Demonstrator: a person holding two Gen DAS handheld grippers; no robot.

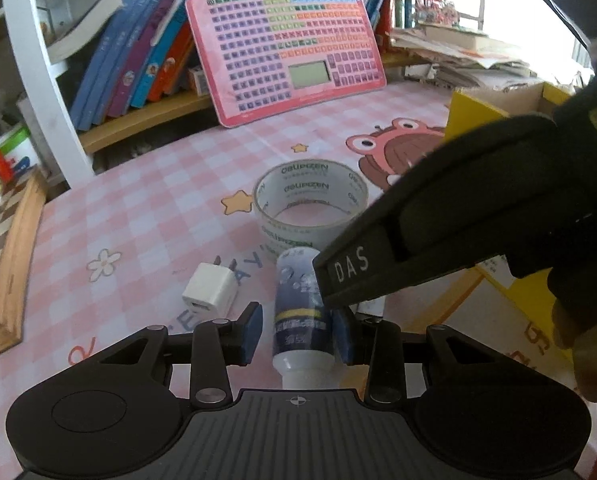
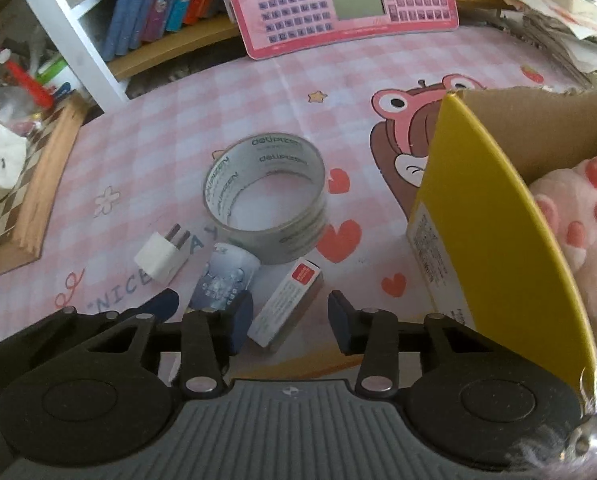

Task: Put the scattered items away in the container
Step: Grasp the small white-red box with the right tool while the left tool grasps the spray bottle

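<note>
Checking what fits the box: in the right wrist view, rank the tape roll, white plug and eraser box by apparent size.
1. Tape roll, clearly largest.
2. Eraser box.
3. White plug, though the eraser box lies nearer the camera, so this is unsure.

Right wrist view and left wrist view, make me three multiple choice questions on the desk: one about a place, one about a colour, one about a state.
1. Where is the plush paw?
A. inside the cardboard box
B. on the bookshelf
C. inside the tape roll

2. What colour is the charger plug?
A. red
B. white
C. yellow

3. How does the left gripper stand?
A. open, far from everything
B. shut on the charger plug
C. its pads on either side of the small tube

Answers: 1 A, the paw shows behind the box's yellow wall. 2 B, its body is plain white. 3 C, a blue pad sits on each side of the tube.
</note>
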